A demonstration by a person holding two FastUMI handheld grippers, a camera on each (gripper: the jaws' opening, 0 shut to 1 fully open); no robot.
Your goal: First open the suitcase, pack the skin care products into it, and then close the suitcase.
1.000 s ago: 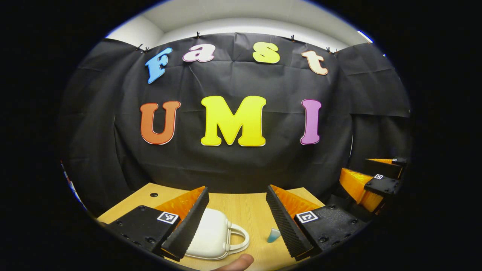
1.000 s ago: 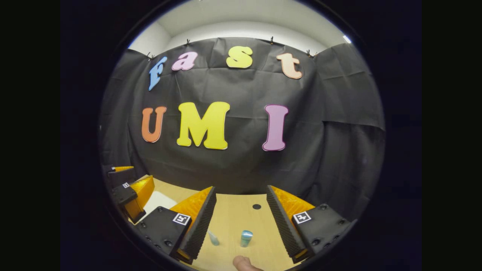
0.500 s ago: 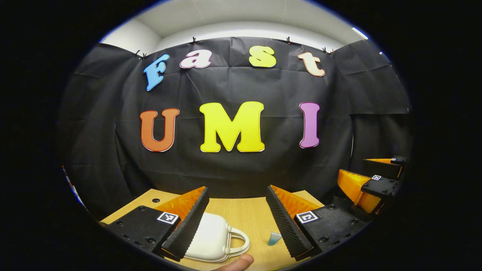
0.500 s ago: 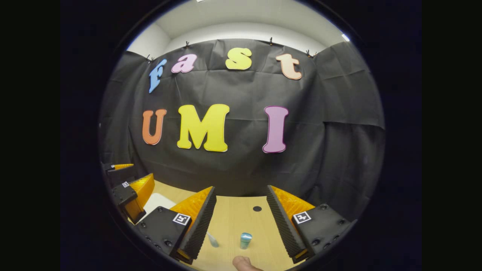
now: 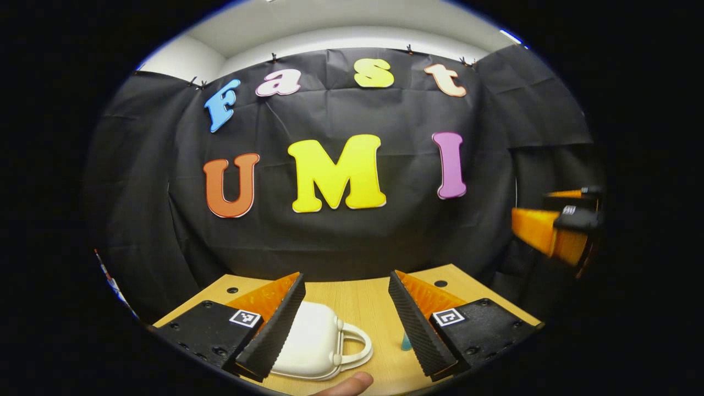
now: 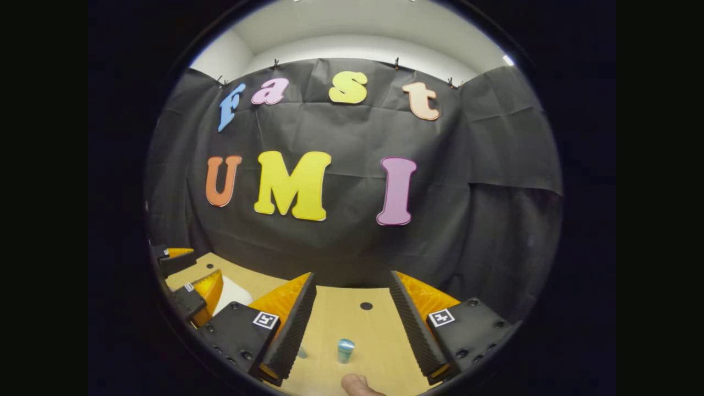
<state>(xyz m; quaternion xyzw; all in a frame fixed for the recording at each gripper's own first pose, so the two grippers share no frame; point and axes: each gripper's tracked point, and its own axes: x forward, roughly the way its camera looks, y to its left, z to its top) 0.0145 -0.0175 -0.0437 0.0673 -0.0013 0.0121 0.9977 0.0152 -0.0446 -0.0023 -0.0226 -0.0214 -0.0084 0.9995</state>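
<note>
A: Left gripper (image 5: 346, 305)?
B: I hold it level, jaws spread, above the closed white suitcase (image 5: 311, 344) on the table (image 5: 352, 300).
A: Right gripper (image 6: 352, 308)?
B: Level, spread; 1 blue bottle (image 6: 345, 350) stands between its fingers.

— What sits on the wooden table (image 5: 357, 300)?
— A white suitcase (image 5: 313, 344), lid down. Right of it, a blue bottle (image 6: 345, 350) stands upright, well apart.
— Anything between?
— Another small bluish item (image 5: 406, 342), mostly hidden.
</note>
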